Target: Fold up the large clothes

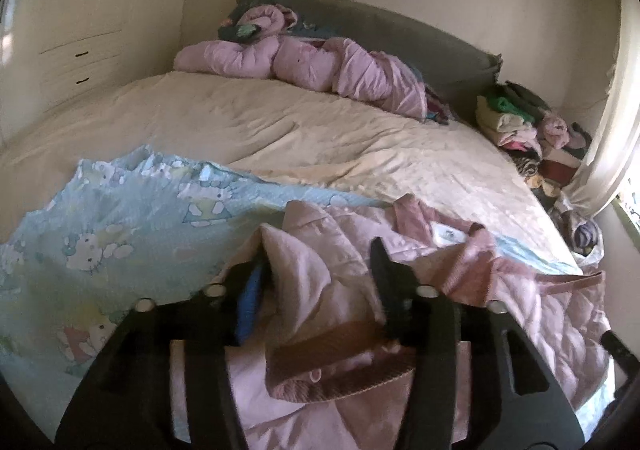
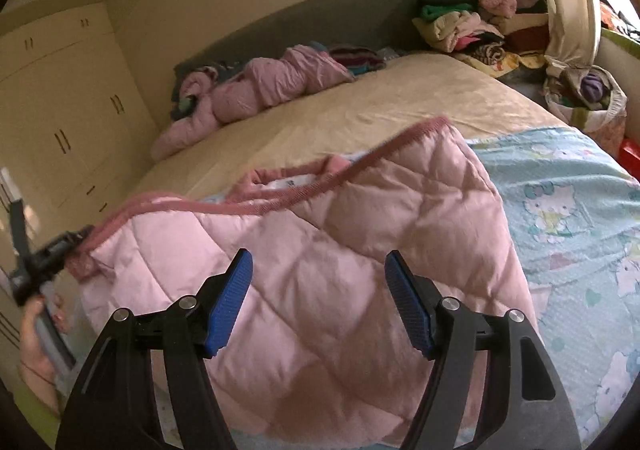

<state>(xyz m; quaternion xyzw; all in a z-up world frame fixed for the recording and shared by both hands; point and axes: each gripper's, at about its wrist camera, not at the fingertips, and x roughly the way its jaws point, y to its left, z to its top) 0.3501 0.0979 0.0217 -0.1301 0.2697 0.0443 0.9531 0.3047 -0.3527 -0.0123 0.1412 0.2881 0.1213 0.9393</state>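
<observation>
A pink quilted jacket [image 2: 340, 250] with darker pink ribbed trim lies over a light blue cartoon-print blanket [image 2: 568, 217] at the near end of the bed. In the left wrist view the jacket [image 1: 328, 274] bunches between my left gripper's fingers; the left gripper [image 1: 320, 258] has its jaws wide apart, with fabric and a ribbed cuff draped between them. In the right wrist view the left gripper shows at the far left [image 2: 52, 250], touching the jacket's trimmed corner. My right gripper [image 2: 318, 274] is open and empty, hovering just above the jacket's quilted panel.
The bed has a cream sheet [image 1: 280, 129] and a grey headboard [image 1: 400, 29]. A pink duvet [image 1: 304, 61] is bundled at the head. Piles of clothes [image 1: 520, 121] sit at the far right beside a curtain. White wardrobes [image 1: 80, 29] stand to the left.
</observation>
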